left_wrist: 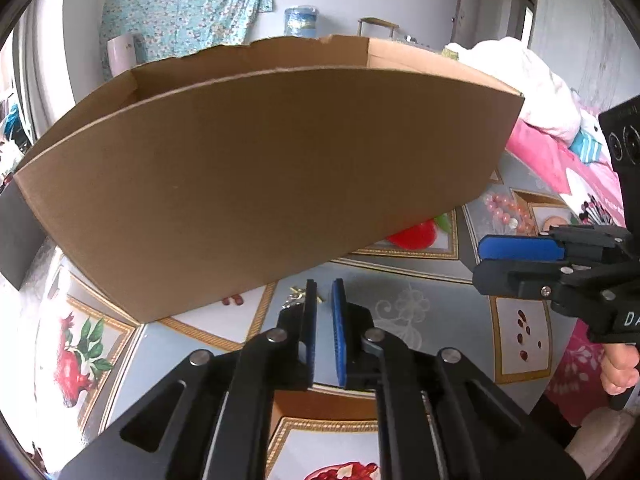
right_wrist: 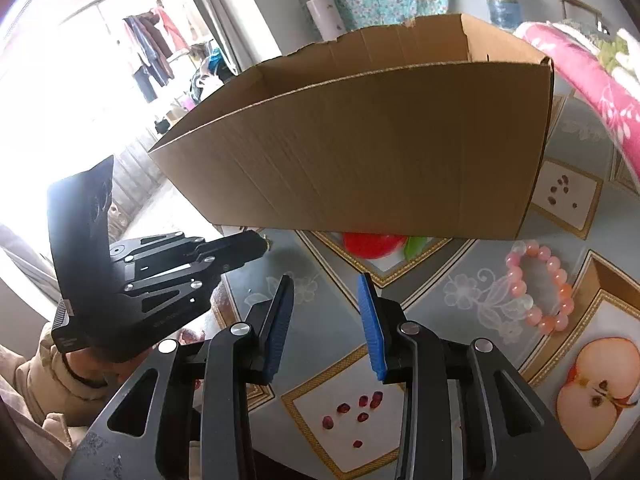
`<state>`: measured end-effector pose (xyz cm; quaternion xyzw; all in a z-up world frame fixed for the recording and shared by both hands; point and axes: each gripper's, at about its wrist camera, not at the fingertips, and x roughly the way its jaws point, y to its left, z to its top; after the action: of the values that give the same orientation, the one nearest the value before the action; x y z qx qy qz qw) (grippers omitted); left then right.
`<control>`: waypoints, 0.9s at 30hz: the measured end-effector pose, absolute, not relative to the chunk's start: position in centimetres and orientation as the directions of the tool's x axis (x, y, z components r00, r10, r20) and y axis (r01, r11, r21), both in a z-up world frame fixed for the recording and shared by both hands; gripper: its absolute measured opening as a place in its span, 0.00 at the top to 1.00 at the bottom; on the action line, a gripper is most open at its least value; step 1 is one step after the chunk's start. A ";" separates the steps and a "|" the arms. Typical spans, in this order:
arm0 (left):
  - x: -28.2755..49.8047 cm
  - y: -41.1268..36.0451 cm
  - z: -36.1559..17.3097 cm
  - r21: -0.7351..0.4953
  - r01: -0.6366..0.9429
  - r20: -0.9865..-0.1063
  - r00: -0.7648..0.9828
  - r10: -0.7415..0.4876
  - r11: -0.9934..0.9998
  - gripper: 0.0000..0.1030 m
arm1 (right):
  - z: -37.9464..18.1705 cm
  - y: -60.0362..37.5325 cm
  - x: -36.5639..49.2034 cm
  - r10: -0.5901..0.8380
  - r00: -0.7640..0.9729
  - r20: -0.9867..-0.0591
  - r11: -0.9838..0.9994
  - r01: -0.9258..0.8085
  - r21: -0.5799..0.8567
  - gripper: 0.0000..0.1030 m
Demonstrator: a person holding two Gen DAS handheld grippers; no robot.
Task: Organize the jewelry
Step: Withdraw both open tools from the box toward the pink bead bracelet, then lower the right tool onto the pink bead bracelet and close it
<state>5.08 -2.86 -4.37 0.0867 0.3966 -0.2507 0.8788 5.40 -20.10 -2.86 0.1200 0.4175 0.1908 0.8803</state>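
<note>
The left gripper (left_wrist: 323, 292) stands narrowly parted beside a small silver trinket (left_wrist: 294, 300); the right gripper (right_wrist: 326, 312) is spread. To grab the pink bead bracelet (right_wrist: 540, 288) at right of frame, straddle one strand, then lift it over the cardboard box (right_wrist: 380, 152) wall.

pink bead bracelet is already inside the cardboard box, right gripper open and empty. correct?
Not quite. The pink bead bracelet is not in the cardboard box; it lies on the table, outside the box and near its right end, as the right wrist view shows. The right gripper is open and empty, as you said.

Left gripper (left_wrist: 324, 292) jaws nearly closed, right gripper (right_wrist: 326, 286) agape.
</note>
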 end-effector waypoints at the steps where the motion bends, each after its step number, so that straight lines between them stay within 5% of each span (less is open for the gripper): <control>1: 5.2 -3.0 -4.5 -0.039 0.509 -0.746 0.558 -0.364 0.860 0.88 | -2.9 -20.1 5.5 0.438 0.578 -0.689 0.897 -0.235 0.374 0.68; 8: 5.1 -2.8 -4.0 -0.011 0.488 -0.743 0.580 -0.334 0.873 0.78 | -3.3 -20.4 5.4 0.464 0.566 -0.682 0.884 -0.246 0.397 0.68; 16: 5.6 -2.9 -4.8 0.017 0.472 -0.749 0.590 -0.301 0.882 0.78 | -2.8 -20.6 5.0 0.460 0.570 -0.681 0.886 -0.239 0.398 0.68; 20: 5.1 -3.1 -4.9 0.044 0.480 -0.738 0.606 -0.295 0.876 0.96 | -2.8 -20.7 5.0 0.454 0.574 -0.682 0.888 -0.233 0.396 0.68; 27: 4.3 -2.0 -4.8 0.030 0.475 -0.738 0.604 -0.301 0.880 0.99 | -1.8 -20.7 4.4 0.431 0.589 -0.684 0.900 -0.229 0.370 0.68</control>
<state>4.29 -1.96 -4.81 0.1120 0.3875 -0.2183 0.8886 4.36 -20.74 -1.84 0.1222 0.4130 0.1868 0.8829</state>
